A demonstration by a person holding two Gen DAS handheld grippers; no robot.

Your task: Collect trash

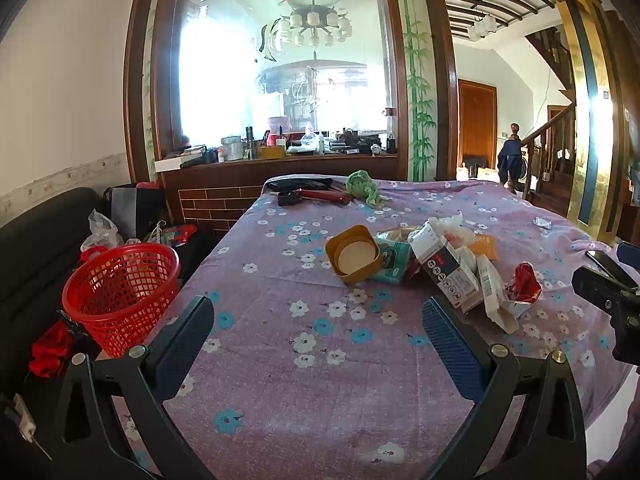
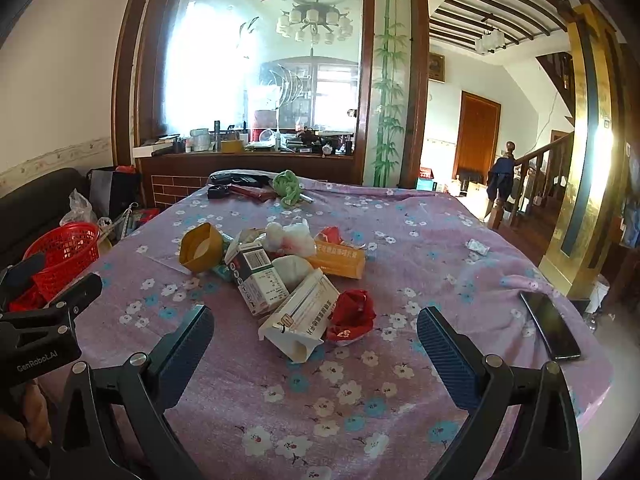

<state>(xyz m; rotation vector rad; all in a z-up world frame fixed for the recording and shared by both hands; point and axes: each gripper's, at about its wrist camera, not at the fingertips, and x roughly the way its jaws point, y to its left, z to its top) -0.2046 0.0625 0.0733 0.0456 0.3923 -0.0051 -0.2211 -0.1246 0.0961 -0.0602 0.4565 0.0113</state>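
Observation:
A pile of trash lies mid-table on the purple flowered cloth (image 2: 360,400): a yellow tub (image 1: 353,253) (image 2: 201,247) on its side, a white medicine box (image 1: 448,272) (image 2: 260,278), a white carton (image 2: 298,322), an orange box (image 2: 340,260), crumpled white tissue (image 2: 290,236) and a red wrapper (image 1: 524,282) (image 2: 352,316). A red mesh basket (image 1: 120,292) (image 2: 62,252) stands off the table's left edge. My left gripper (image 1: 320,332) is open and empty, in front of the pile. My right gripper (image 2: 316,340) is open and empty, its fingers either side of the carton and red wrapper.
A black phone (image 2: 550,326) lies near the table's right edge. A green cloth (image 2: 288,186), a red-handled tool (image 1: 324,196) and dark items sit at the far end. A black sofa (image 1: 36,248) with bags stands left. A small foil packet (image 2: 478,246) lies right.

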